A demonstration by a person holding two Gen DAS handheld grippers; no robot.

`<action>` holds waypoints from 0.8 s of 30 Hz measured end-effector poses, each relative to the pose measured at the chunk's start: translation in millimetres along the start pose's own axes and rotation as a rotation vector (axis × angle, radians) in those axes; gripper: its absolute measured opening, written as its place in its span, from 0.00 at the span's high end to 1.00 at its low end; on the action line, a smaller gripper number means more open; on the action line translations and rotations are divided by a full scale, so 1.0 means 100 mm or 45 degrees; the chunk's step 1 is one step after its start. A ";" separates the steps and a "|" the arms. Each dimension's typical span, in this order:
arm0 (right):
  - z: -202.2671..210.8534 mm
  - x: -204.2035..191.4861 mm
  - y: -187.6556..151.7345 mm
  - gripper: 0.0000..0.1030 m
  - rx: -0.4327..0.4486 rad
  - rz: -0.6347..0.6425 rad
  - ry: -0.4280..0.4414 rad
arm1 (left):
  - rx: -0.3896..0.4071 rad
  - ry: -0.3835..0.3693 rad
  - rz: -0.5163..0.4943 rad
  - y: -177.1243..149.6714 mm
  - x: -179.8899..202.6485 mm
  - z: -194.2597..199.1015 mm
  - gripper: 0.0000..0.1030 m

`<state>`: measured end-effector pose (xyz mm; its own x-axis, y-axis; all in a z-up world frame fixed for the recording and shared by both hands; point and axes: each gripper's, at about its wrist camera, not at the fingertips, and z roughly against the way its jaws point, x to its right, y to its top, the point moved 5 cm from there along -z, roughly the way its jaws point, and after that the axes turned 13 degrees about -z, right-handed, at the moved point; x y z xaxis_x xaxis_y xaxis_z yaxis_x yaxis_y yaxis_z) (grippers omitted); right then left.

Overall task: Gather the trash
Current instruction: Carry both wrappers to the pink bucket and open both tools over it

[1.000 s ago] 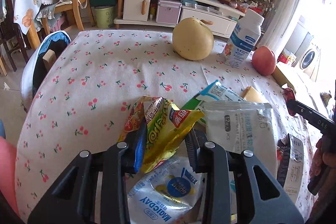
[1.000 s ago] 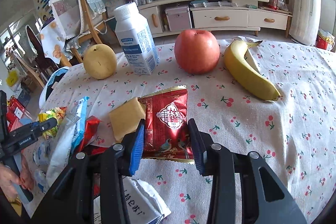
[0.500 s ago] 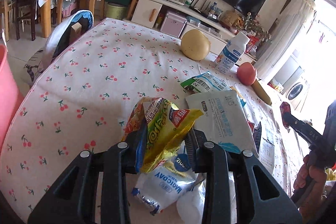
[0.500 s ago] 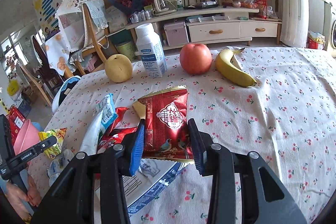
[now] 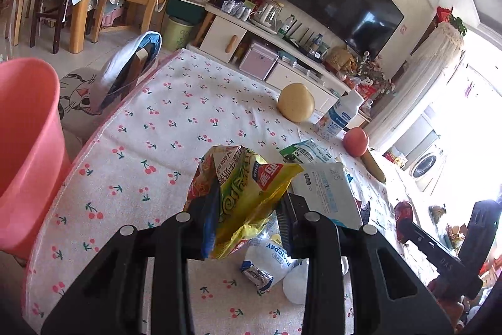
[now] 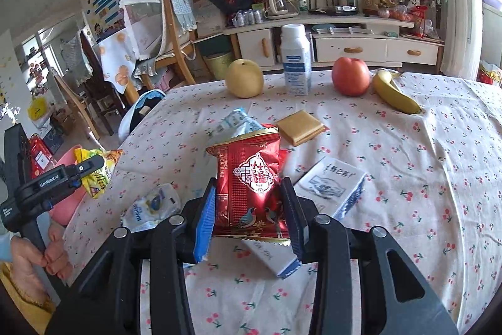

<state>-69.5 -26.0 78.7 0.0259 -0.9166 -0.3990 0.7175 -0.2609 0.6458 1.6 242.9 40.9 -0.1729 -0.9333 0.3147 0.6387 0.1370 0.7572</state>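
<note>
My left gripper point(image 5: 248, 218) is pinching a crumpled yellow snack bag point(image 5: 248, 193), held above the near left part of the table point(image 5: 175, 115), with the pink bin point(image 5: 25, 146) just off that left edge. My right gripper point(image 6: 251, 215) is clamped on a red packet point(image 6: 251, 187), raised over the near middle. More wrappers point(image 6: 150, 206) lie on the cloth below; a pear point(image 6: 244, 77), milk bottle point(image 6: 295, 58), apple point(image 6: 350, 76) and banana point(image 6: 395, 93) stand along the far side.

"MAGICDAY" on white pouch point(image 5: 272, 258), "GenRoboAI" on left claw point(image 6: 82, 170) body
</note>
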 end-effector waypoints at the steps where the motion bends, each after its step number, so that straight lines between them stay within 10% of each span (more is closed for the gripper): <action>1: -0.02 -0.10 -0.03 0.60 -0.007 0.017 0.011 | 0.007 -0.003 0.013 0.01 -0.04 0.03 0.67; 24: -0.72 -2.87 -0.22 0.60 -0.132 0.340 0.427 | 0.243 0.242 0.214 0.35 -1.33 0.93 0.67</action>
<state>-42.9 264.4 131.9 0.4323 -0.7941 -0.4273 0.7206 0.0193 0.6931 -23.0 402.5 79.0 0.0779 -0.9353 0.3452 0.4908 0.3374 0.8033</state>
